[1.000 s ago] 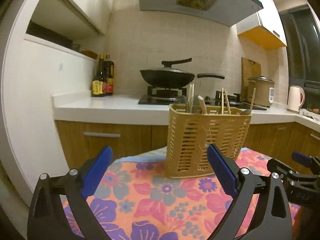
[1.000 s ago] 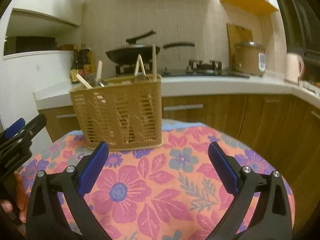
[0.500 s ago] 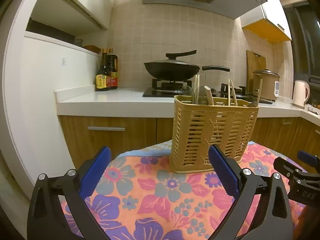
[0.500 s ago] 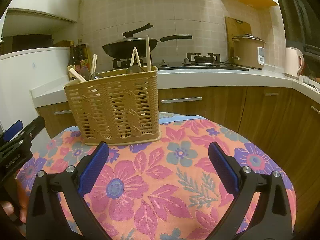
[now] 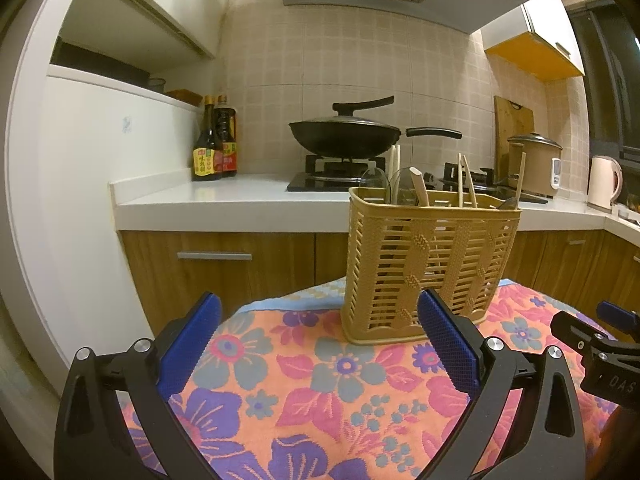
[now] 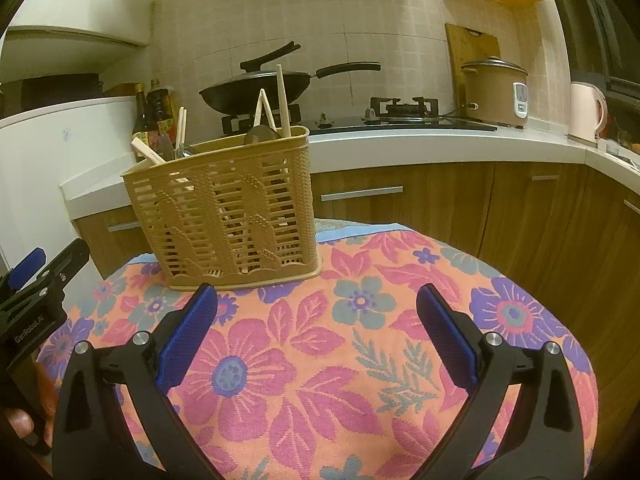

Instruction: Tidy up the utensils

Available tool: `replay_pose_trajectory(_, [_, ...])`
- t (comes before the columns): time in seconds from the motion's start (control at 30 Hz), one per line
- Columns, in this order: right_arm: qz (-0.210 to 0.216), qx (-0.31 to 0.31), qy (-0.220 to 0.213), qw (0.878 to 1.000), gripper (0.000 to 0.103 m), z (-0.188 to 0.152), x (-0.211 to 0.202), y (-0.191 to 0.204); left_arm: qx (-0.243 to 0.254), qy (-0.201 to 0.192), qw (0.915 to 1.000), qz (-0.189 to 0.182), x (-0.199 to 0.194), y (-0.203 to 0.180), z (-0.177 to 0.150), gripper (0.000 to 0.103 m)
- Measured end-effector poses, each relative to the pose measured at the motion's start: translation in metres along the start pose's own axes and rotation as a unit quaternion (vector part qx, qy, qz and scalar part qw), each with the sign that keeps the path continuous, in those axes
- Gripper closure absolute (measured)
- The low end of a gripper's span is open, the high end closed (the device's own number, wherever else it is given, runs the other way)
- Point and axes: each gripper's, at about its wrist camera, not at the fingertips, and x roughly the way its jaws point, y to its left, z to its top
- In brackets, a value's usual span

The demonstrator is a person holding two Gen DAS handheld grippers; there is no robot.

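Tan slatted basket (image 5: 430, 268) at 12 o'clock on an orange cloth (image 6: 320, 360) with pink, purple and grey-blue flowers; blue pads on black fingers (image 6: 188, 336); black wok (image 5: 344, 136)

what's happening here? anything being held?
Nothing is held. The left gripper and right gripper are both open and empty above the floral tablecloth. The tan utensil basket stands upright on the cloth ahead of them, with chopsticks and spoons sticking out the top. No utensils lie loose on the cloth in view.

utensils (image 5: 416, 188) in basket (image 5: 430, 264), apparently on tablecloth (image 5: 320, 380)
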Motion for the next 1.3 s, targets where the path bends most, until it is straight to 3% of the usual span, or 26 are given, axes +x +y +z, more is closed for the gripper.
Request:
replay_pose_trajectory(0.43, [-0.002,-0.027,-0.004,1.000,0.008,-0.001,-0.001,0.011,0.007,0.006,1.0000,-0.001,0.003,-0.002,-0.001,0.008])
replay_pose_trajectory(1.3, [-0.003,-0.021,0.006,1.000,0.008,-0.001,0.002,0.009,0.000,0.022,0.9997,-0.007,0.009,0.000,-0.002,0.008])
